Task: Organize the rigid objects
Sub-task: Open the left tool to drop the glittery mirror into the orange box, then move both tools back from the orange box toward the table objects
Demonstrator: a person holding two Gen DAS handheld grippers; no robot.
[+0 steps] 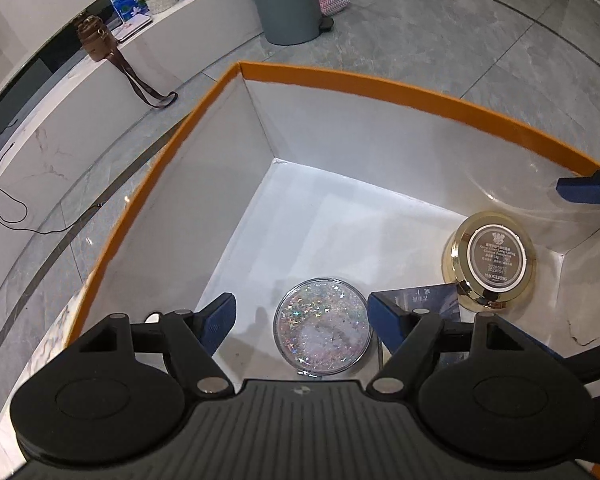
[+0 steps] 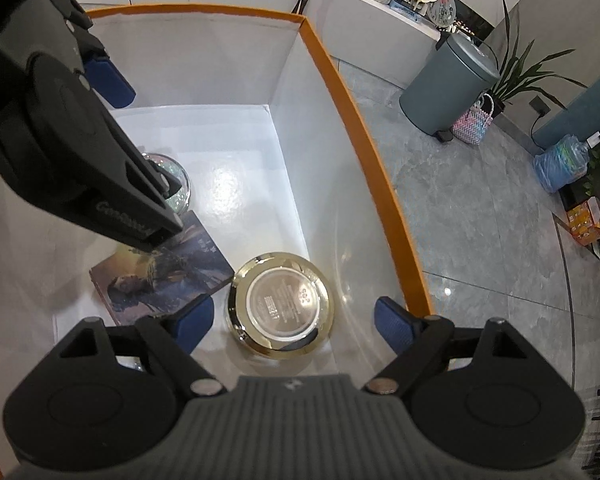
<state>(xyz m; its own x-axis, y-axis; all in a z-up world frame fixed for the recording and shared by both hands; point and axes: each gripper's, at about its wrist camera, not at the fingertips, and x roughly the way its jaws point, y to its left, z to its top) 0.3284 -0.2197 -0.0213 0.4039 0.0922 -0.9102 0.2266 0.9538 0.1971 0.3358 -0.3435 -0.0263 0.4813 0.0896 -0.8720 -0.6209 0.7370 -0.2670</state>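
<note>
**Three hard items in the box, both grippers wide and empty**

Left to right across the floor of the orange-rimmed box: the glitter disc, the card, the gold jar.

The disc lies flat near the left side, directly under the left gripper, whose blue fingers stand wide apart on either side of it without touching; nothing is held. It is a clear round case filled with iridescent star flakes. It looks like light, stiff plastic with a smooth, slippery rim, possibly crackable if squeezed hard. My guess is that the best hold is across its diameter at the edge, with gentle pressure.

The card lies flat between disc and jar, one corner close to the jar or perhaps just under its edge. It is a thin, dark blue rectangle with a printed picture. It should be very light and somewhat bendy, and hard to pinch off a flat floor; lifting one edge first would likely help.

The jar sits in the right corner, upside down, showing a silver label on its base and a polished gold flared body. The right gripper hangs over it with fingers spread wide, clear of its sides, holding nothing. It is probably the heaviest piece, rigid, glossy and slick; gripping the narrower waist seems safer than the flared rim.
</note>
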